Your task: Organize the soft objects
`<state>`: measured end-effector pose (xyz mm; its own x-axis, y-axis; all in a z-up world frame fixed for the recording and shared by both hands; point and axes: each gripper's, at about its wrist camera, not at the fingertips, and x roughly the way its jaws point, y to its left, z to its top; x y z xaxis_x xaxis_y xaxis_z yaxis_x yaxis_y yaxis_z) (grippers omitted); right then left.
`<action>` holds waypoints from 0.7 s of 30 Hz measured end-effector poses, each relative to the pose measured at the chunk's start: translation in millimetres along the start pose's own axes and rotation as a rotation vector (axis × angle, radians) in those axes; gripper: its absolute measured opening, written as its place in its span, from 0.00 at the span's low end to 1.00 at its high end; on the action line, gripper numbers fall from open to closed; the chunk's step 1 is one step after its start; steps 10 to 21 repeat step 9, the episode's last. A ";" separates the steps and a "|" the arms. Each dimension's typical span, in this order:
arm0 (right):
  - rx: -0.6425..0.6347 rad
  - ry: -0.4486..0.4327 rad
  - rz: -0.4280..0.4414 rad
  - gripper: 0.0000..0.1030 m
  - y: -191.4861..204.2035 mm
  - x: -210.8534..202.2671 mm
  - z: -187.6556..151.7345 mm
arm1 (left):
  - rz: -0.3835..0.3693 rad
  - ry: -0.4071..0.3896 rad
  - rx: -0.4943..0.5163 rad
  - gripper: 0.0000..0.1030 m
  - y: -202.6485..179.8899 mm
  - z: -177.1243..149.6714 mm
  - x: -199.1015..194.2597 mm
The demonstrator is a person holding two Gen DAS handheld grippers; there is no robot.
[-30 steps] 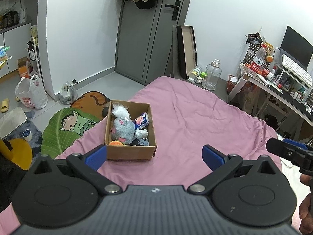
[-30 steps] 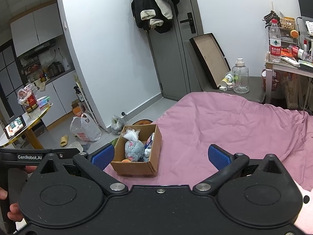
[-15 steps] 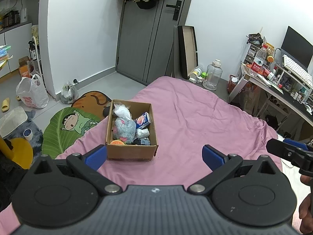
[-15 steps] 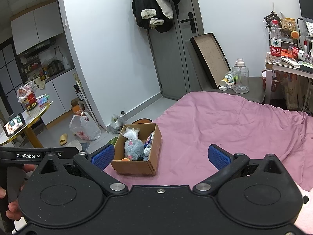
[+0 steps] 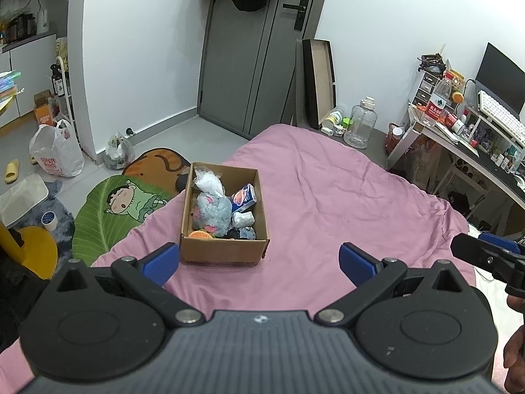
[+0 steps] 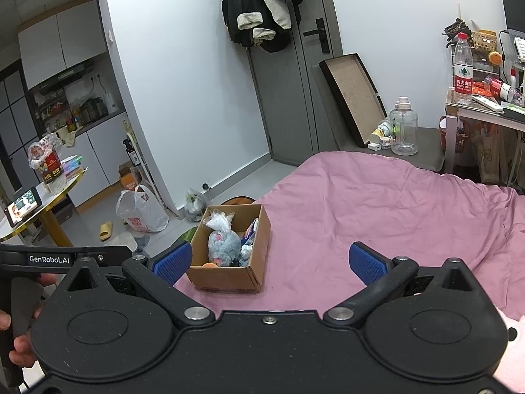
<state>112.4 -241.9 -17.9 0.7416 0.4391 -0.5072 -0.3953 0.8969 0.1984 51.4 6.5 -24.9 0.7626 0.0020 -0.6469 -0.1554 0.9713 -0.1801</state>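
Soft objects: a fluffy grey plush toy point(image 5: 212, 211), a crumpled white plastic bag point(image 5: 207, 181), a small white wad point(image 5: 243, 219) and an orange piece point(image 5: 199, 234) lie packed together inside the open brown cardboard box point(image 5: 226, 250). A blue-and-white printed carton point(image 5: 243, 197) leans against the box's right wall.
Box position: it rests on the pink bed sheet point(image 5: 344, 203), near the bed's left edge, above the green leaf-shaped cartoon floor mat point(image 5: 108, 210).
Judged reason for placement: the box serves as the collection container; its open top keeps the contents reachable from above.
Left tongs point(image 5: 259, 259): blue-padded fingers spread wide apart, gripping nothing, held short of the box.
Right tongs point(image 6: 269, 261): fingers likewise spread wide, empty, aimed at the box from further right.
Judged reason for hold: both tongs are open and level, ready for a reach; no step on an object is under way.
Left wrist view only: the floor mat, the box interior from nearly overhead, and the right tongs' tip at the right edge.
Right wrist view only: a round yellow-legged table point(image 6: 49, 193) carrying a small lit screen point(image 6: 24, 204), and a pale pink item point(image 6: 512, 344) at the lower right edge, too cropped to identify.
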 end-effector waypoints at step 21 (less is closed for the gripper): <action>0.007 0.026 -0.010 1.00 -1.6 11.4 -2.1 | 0.000 0.009 0.013 1.00 1.7 -3.8 10.2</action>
